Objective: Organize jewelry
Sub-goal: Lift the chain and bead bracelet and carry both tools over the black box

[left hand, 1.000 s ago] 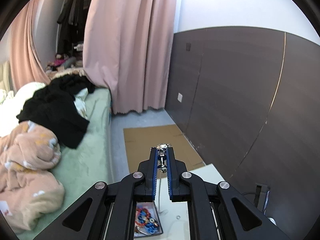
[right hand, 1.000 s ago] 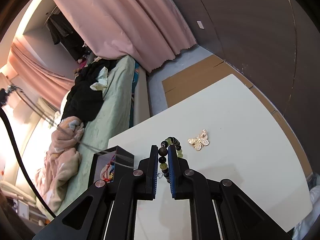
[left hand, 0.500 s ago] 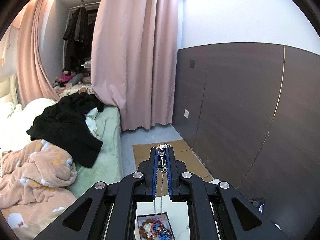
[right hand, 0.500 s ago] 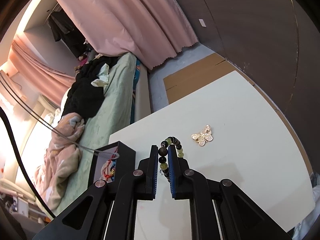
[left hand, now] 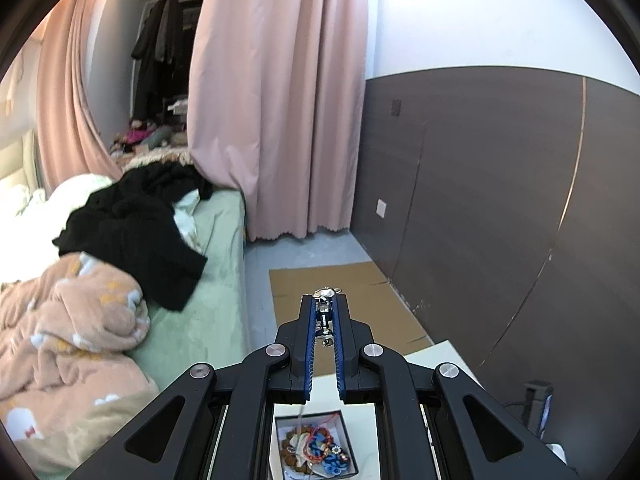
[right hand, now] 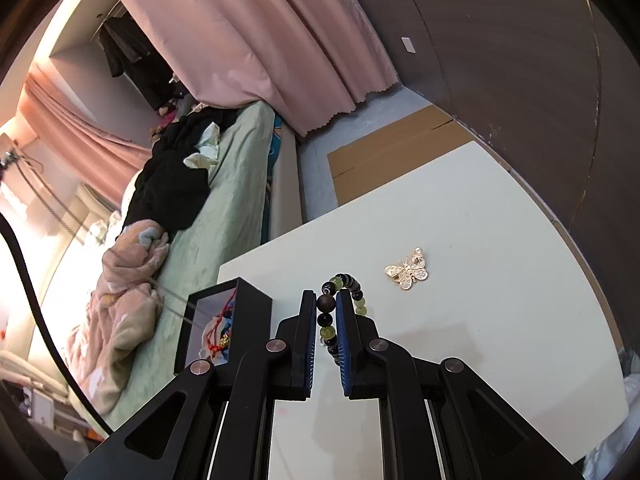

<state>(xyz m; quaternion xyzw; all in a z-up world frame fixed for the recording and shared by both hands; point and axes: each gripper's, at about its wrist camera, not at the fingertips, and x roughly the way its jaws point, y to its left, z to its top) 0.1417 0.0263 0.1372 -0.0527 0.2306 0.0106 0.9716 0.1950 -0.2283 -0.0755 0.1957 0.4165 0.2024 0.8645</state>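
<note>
My left gripper (left hand: 324, 300) is shut on a silver necklace (left hand: 324, 312); its pendant sits between the tips and a thin chain hangs down toward the open black jewelry box (left hand: 316, 450) below, which holds several red, blue and brown pieces. My right gripper (right hand: 326, 300) is shut on a bracelet of black and green beads (right hand: 347, 288), held just above the white table (right hand: 480, 280). A gold butterfly brooch (right hand: 408, 270) lies on the table to the right of the bracelet. The black box (right hand: 218, 328) stands to the left of the right gripper, with the chain stretched up out of it.
The table stands against a dark panelled wall (left hand: 500, 200). Left of it is a bed (left hand: 200, 300) with green sheet, a pink blanket and black clothes. Flattened cardboard (left hand: 340, 292) lies on the floor beyond the table, before a pink curtain (left hand: 272, 100).
The left gripper has lifted and drawn back with the necklace, so the box now shows smaller and further below it. The right gripper keeps still with the bracelet.
</note>
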